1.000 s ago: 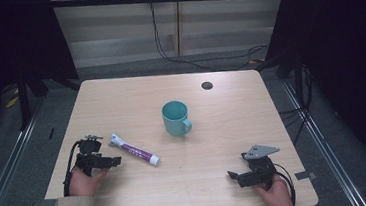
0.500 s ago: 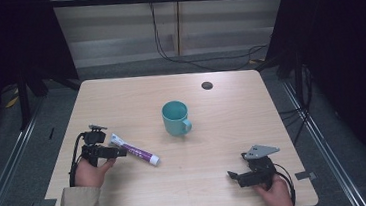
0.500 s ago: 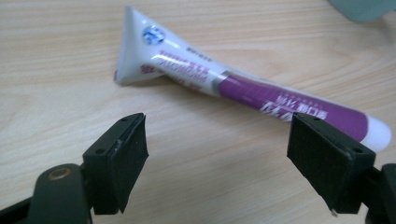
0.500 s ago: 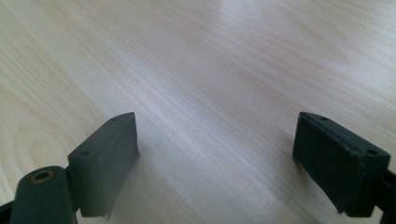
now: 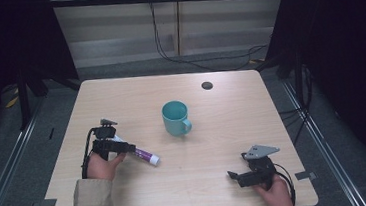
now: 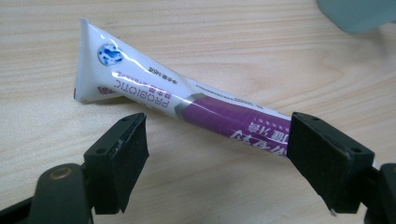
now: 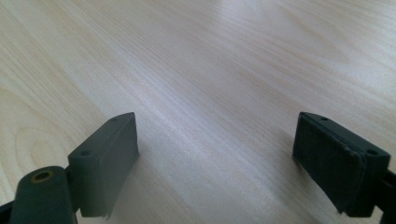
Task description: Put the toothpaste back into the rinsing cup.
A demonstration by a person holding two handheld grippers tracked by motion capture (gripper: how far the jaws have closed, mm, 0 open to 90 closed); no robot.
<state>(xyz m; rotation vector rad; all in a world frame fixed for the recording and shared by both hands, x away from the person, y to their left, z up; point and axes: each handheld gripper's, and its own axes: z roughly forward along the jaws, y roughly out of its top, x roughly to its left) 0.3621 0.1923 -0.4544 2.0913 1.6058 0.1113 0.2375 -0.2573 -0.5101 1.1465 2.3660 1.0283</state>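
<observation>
pale wood table (image 5: 188, 183), grey floor (image 5: 20, 162), dark curtains (image 5: 351, 43).

Tube (image 6: 187, 100): cap end was hidden behind right jaw of left tool (image 6: 217, 156) | Mug (image 6: 359, 14): was blurred, cut off by top edge | Tube print: small text was illegible | Person's forearms: were cut off by bottom edge, high view

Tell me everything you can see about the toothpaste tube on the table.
The toothpaste tube is soft glossy plastic, white at its flat crimped end and purple toward the cap end, printed "PROBIOTIC" beside a small blue emblem. It lies flat on the wooden table, left of the teal mug. The left hand-held gripper stands open just before it; whether a jaw touches the tube is unclear.
</observation>
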